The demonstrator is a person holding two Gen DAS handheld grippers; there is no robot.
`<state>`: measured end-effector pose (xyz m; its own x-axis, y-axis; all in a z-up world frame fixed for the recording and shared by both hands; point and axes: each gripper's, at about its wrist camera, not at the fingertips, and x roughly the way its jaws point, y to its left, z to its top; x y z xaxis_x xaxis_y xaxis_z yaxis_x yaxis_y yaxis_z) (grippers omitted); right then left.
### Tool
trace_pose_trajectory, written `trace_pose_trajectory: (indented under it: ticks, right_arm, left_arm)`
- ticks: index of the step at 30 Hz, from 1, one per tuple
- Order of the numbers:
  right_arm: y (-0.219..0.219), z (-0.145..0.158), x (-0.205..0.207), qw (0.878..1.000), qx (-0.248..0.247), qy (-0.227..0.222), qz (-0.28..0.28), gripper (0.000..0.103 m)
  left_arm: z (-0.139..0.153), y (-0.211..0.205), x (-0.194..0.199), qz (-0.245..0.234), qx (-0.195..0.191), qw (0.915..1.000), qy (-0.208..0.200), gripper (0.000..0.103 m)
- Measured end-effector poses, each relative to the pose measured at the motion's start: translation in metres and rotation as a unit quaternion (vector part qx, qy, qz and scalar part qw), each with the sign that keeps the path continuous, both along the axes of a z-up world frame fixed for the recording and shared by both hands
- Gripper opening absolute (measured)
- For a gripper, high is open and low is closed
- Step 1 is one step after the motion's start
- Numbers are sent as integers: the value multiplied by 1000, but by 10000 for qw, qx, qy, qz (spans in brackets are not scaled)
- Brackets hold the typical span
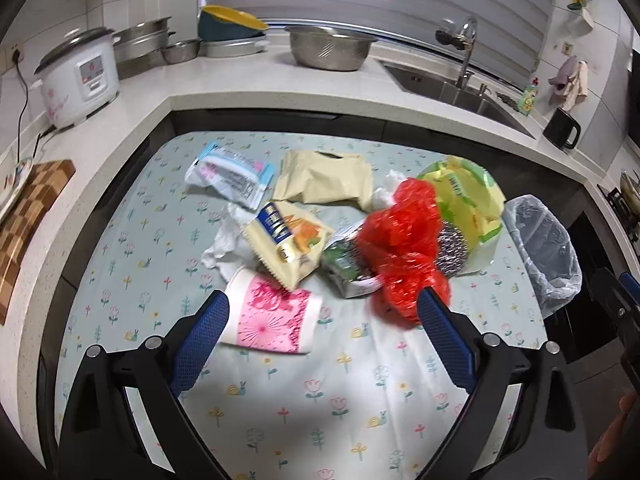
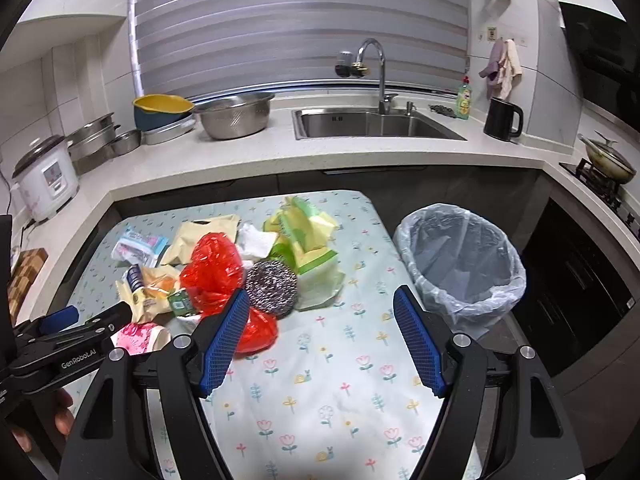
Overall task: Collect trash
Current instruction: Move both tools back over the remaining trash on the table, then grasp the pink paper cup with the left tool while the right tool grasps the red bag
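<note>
A pile of trash lies on the flowered tablecloth (image 1: 360,392): a pink-and-white paper cup (image 1: 272,316) on its side, a yellow snack packet (image 1: 288,240), a red plastic bag (image 1: 404,248), a steel scourer (image 2: 272,286), a green-yellow wrapper (image 2: 308,236), a beige bag (image 1: 324,176) and a blue-white packet (image 1: 232,170). My left gripper (image 1: 322,312) is open and empty, just in front of the cup and red bag. My right gripper (image 2: 320,312) is open and empty, near the scourer. A bin (image 2: 460,264) lined with clear plastic stands right of the table.
A white counter (image 2: 256,160) wraps around the table, with a rice cooker (image 1: 80,80), steel bowls (image 2: 232,116), a sink (image 2: 372,124), a black kettle (image 2: 502,120) and a chequered cutting board (image 1: 28,216). A stove with a pan (image 2: 608,156) is at the right.
</note>
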<state>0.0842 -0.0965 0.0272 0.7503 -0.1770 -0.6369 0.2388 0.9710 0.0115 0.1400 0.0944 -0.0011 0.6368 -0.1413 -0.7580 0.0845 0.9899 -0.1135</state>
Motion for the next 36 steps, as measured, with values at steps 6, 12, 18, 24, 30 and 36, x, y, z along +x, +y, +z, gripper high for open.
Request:
trace_pose_trajectory:
  ticks: [6, 12, 18, 24, 30, 36]
  right_arm:
    - [23, -16, 14, 9995, 37, 185, 246, 71]
    - [36, -31, 28, 9985, 70, 376, 384, 71]
    - [42, -44, 36, 9976, 83, 519, 442, 71]
    - [37, -55, 41, 9972, 173, 625, 384, 71]
    - [31, -60, 45, 9969, 227, 676, 316, 71]
    - [25, -66, 47, 9965, 326, 723, 254, 71]
  left_arm:
    - [-16, 19, 0, 127, 43, 9998, 157, 91]
    - [-31, 34, 3, 254, -16, 9993, 284, 93]
    - [-53, 46, 6, 350, -42, 9979, 548, 93]
    - [-69, 49, 11, 437, -99, 9964, 723, 93]
    - [-75, 35, 15, 231, 68, 9977, 630, 93]
    - [-86, 29, 17, 222, 246, 9970, 703, 93]
